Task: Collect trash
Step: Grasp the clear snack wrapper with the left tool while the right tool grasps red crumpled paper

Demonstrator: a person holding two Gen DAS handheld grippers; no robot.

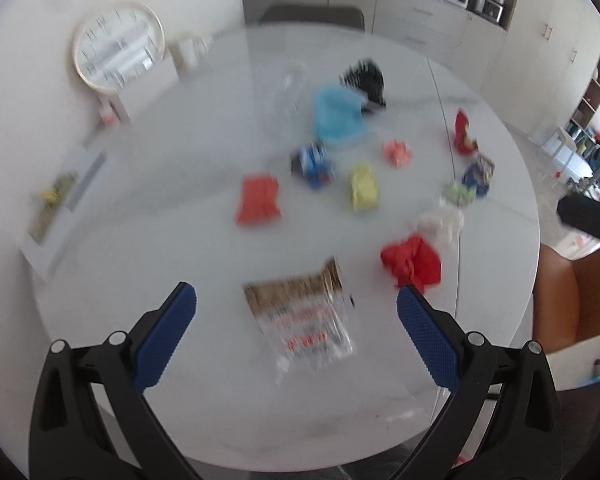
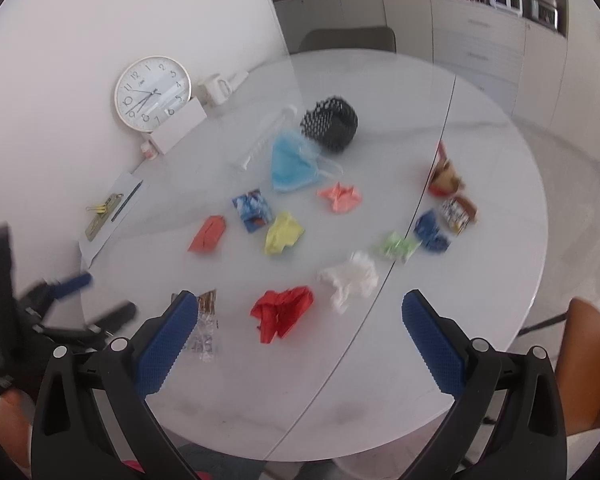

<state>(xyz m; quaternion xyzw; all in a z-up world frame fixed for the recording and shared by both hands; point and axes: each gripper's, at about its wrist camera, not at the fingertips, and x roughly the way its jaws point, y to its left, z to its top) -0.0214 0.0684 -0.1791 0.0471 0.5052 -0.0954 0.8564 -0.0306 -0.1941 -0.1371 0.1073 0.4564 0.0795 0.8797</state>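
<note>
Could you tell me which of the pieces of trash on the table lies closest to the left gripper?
The clear wrapper with the gold top: it alone lies between the open left gripper's fingers; the crumpled red paper is farther right.

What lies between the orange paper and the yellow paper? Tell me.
A blue printed wrapper lies between the orange paper and the yellow paper, set slightly farther back. The right wrist view shows it most clearly.

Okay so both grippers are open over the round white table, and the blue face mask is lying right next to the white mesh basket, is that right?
Not quite: the mesh basket is black, not white, as the right wrist view shows clearly. The rest holds: the left gripper and right gripper are both open over the round white table, and the blue face mask lies right beside the basket.
</note>
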